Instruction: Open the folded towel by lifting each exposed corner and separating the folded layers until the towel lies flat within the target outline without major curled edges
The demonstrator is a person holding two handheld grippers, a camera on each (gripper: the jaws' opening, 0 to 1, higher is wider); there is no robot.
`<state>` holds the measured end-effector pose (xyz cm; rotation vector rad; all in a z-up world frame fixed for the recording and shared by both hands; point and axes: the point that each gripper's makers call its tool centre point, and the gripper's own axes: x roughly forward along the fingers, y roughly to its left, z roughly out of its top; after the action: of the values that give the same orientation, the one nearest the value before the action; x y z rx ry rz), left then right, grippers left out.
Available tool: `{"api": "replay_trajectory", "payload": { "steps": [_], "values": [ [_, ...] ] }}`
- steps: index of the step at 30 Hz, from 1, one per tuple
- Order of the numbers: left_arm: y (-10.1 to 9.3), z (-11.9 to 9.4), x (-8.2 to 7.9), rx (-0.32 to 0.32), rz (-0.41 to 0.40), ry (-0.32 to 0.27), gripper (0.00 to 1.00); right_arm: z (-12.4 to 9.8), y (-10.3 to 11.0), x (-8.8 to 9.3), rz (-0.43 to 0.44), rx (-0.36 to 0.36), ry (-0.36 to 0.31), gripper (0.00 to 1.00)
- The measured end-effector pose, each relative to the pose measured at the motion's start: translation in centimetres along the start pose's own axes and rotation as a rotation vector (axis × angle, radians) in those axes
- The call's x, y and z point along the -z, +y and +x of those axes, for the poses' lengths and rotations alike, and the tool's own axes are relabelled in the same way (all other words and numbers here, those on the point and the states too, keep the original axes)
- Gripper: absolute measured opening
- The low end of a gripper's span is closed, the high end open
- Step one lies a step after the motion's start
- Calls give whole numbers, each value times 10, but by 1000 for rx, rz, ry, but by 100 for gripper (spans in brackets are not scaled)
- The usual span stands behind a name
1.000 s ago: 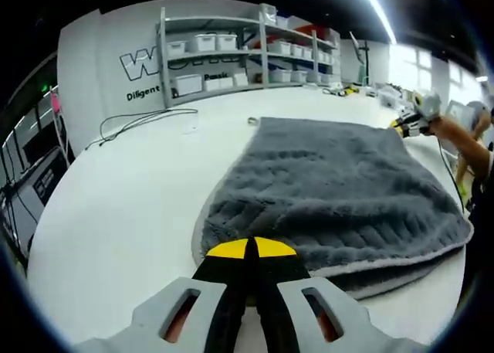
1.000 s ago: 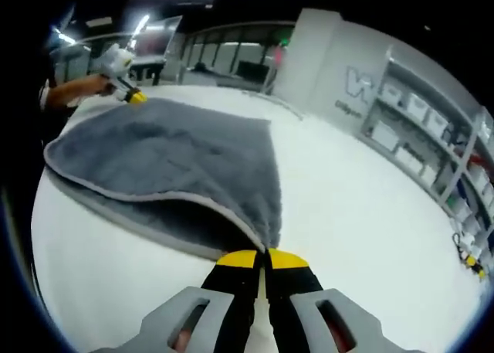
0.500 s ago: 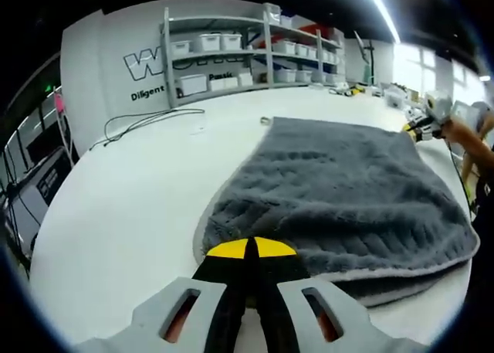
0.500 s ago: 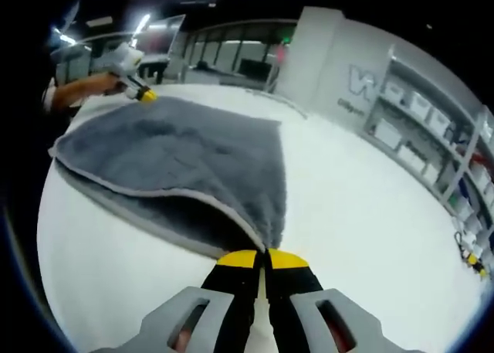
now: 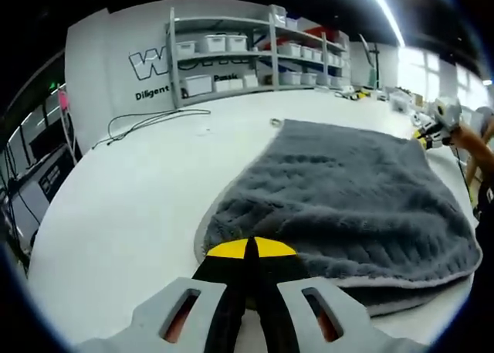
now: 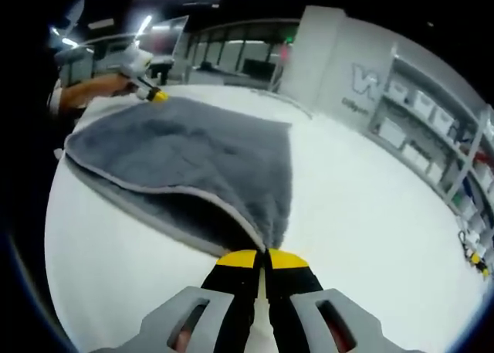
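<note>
Left gripper view: your left gripper (image 5: 251, 249) has its yellow-tipped jaws pressed together on the near corner of the towel (image 5: 347, 191). The grey, plush towel spreads away from the tips across the white table (image 5: 123, 206). Its top layer is raised slightly along the right side, where a pale hem curves over a second layer lying on the table beneath it. At the far right corner you can see the right gripper (image 5: 434, 129), with a hand behind it, at the towel's edge. Past the table stands a shelf (image 5: 247, 52) carrying white bins, against a wall with lettering. A dark cable (image 5: 143, 121) lies on the table near the far left.

In the right gripper view, your right gripper (image 6: 266, 256) is likewise clamped on a towel (image 6: 201, 156) corner, jaws closed with the cloth pinched between the yellow tips. From this corner the upper layer fans out toward the far left, its pale hem lifted clear of the lower layer, which lies flat on the table (image 6: 370, 214). The left gripper (image 6: 147, 79) sits at the far corner, touching the towel's edge, with a hand and forearm behind it. The shelf (image 6: 432, 129) runs along the right side.

I cannot make out any target outline on the table in either view.
</note>
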<state>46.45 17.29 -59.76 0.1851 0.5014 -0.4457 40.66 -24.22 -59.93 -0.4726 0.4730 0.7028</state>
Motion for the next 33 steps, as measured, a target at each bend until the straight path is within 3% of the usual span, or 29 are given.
{"api": "replay_trajectory", "payload": {
  "steps": [33],
  "values": [
    [18, 18, -9, -25, 9, -15, 1, -11, 30, -1, -33, -135, 39, 0]
  ]
}}
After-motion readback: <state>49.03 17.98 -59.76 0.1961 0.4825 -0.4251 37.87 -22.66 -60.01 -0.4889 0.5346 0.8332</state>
